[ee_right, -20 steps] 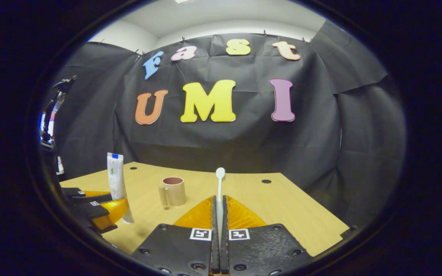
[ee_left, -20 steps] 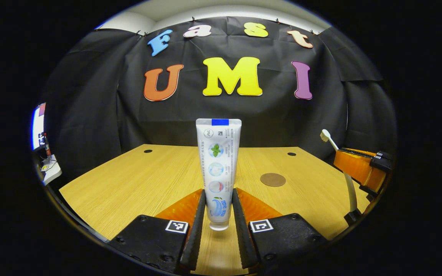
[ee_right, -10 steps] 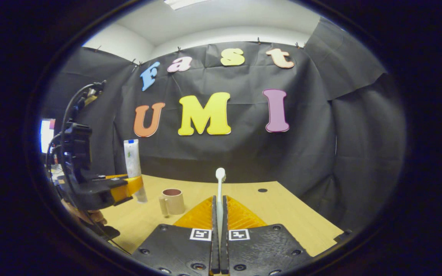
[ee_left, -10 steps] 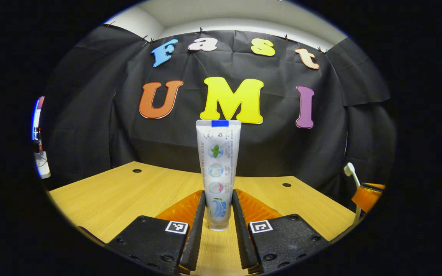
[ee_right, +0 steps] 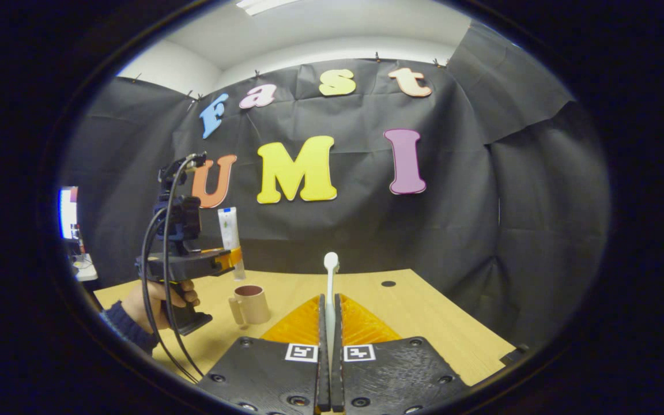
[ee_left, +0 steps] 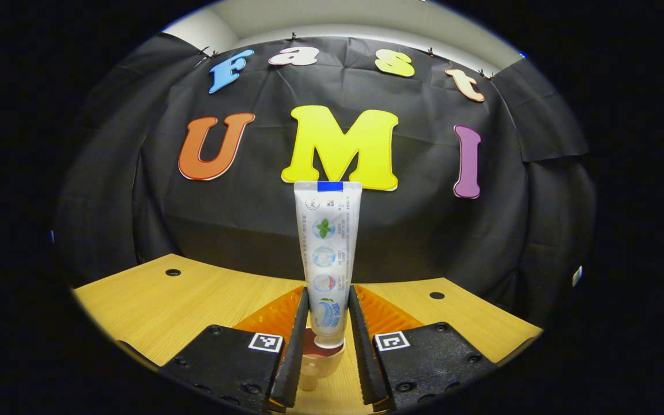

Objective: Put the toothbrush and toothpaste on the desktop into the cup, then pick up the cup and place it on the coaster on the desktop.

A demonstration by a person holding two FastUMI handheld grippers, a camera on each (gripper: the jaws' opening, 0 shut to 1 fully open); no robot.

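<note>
We hold the toothpaste point(ee_left: 327, 259) upright in the left gripper point(ee_left: 328, 328), jaws clamped on the lower end of the tube, cap end down. In the left gripper view the cup point(ee_left: 316, 363) sits directly beneath the tube, its dark mouth showing between the jaws just under the cap, with the cap hanging above the rim and not yet inside. The wooden surface point(ee_left: 205, 300) spreads out below, with two small dark holes toward its far edge.

From the right gripper view we see the same scene from the side: our left hand point(ee_right: 159, 300), in a dark sleeve, grips the handle of the left gripper point(ee_right: 231, 259), cables trailing down from it, and the toothpaste point(ee_right: 229, 230) stands up out of its jaws above the cup point(ee_right: 249, 304). The cup rests on the surface point(ee_right: 424, 311), its handle turned to the left of that view.

The right gripper point(ee_right: 329, 323) has its jaws pressed together on the toothbrush point(ee_right: 330, 276), which stands straight up between them, the white head uppermost. It is held well to one side of the cup, above the surface.
</note>
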